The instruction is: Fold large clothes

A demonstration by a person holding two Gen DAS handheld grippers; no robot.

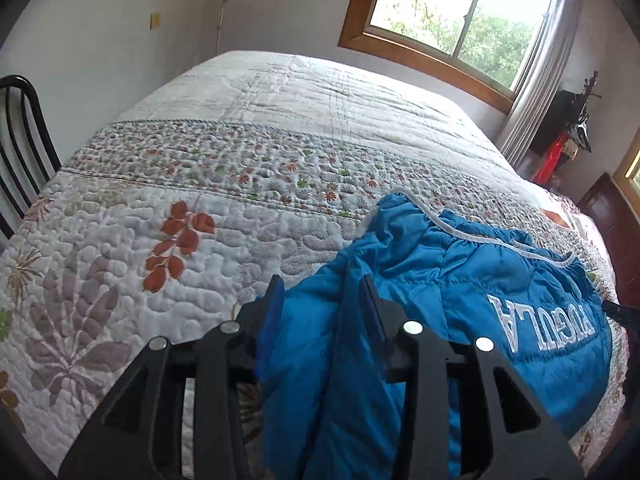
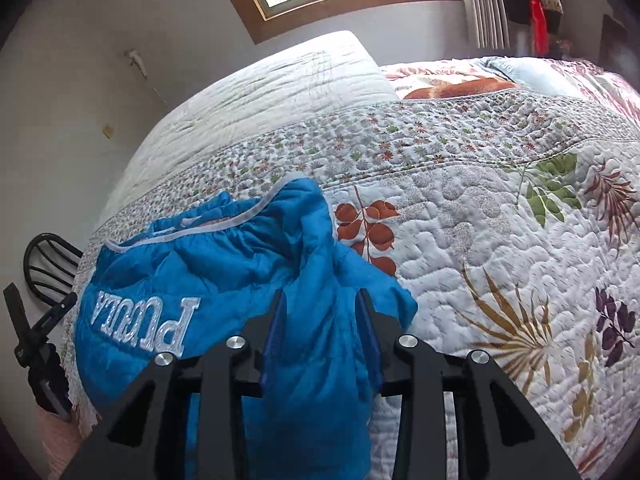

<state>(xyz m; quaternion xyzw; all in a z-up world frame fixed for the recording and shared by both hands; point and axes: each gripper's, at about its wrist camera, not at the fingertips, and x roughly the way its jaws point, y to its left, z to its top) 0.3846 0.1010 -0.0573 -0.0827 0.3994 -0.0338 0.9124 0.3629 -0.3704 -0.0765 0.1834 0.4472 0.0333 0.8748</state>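
Note:
A bright blue padded jacket (image 1: pixel 460 272) with white lettering and a pale trimmed hem lies bunched on the floral quilt (image 1: pixel 224 160) at the bed's near edge. In the left wrist view, my left gripper (image 1: pixel 322 294) stands open over the jacket's left side. A loose fold of blue fabric runs between its fingers (image 1: pixel 276 296). In the right wrist view the jacket (image 2: pixel 208 264) fills the lower left. My right gripper (image 2: pixel 320 300) is open over the jacket's right side, and blue fabric lies slack between its fingers (image 2: pixel 366 304).
The quilt (image 2: pixel 500 232) spreads wide beyond the jacket. A black metal chair (image 1: pixel 20 132) stands by the bed's left side. Folded bedding (image 2: pixel 460 88) lies at the far right. A window (image 1: pixel 452 12), a curtain and hanging clothes (image 1: pixel 568 132) are behind the bed.

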